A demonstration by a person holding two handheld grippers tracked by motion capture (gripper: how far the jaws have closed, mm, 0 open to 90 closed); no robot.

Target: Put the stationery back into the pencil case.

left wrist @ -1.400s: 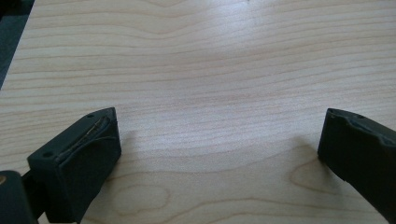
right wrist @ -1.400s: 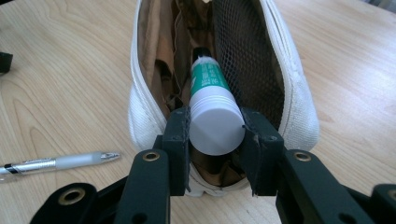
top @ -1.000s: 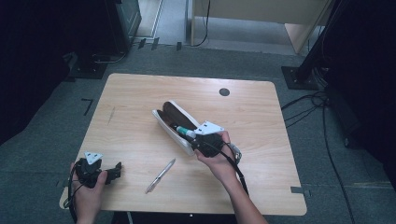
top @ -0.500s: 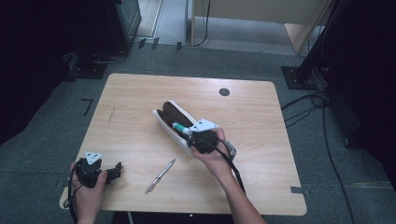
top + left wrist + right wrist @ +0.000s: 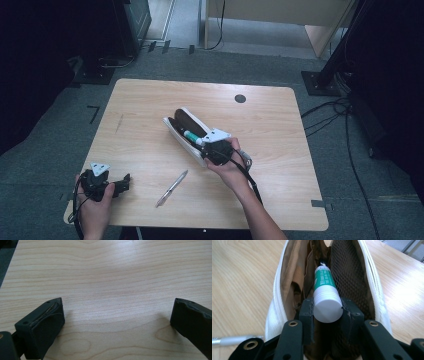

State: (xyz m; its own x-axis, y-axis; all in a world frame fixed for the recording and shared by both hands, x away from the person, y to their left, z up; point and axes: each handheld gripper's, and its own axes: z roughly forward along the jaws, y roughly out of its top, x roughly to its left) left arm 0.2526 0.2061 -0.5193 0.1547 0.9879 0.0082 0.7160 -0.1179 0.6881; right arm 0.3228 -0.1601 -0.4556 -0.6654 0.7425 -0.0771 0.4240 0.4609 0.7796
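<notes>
A white pencil case (image 5: 187, 131) with a brown lining lies open in the middle of the table. My right gripper (image 5: 214, 145) sits at its near end, shut on a green and white tube (image 5: 325, 293) whose white cap faces the camera; the tube's far end points down into the case (image 5: 278, 297) beside a mesh pocket. The tube (image 5: 191, 136) shows as a green streak inside the case in the high view. My left gripper (image 5: 122, 184) rests at the table's front left corner, open, jaws wide over bare wood (image 5: 112, 290). A silver pen (image 5: 171, 188) lies between the two hands.
The wooden table (image 5: 280, 130) has a round black cable hole (image 5: 240, 98) near its far edge. A faint pencil-like mark (image 5: 119, 123) lies at the left. Dark stands and cables (image 5: 340, 107) surround the table on grey carpet.
My right gripper has moved left and forward along the case, carrying the tube deeper into its opening. The left hand has stayed still.
</notes>
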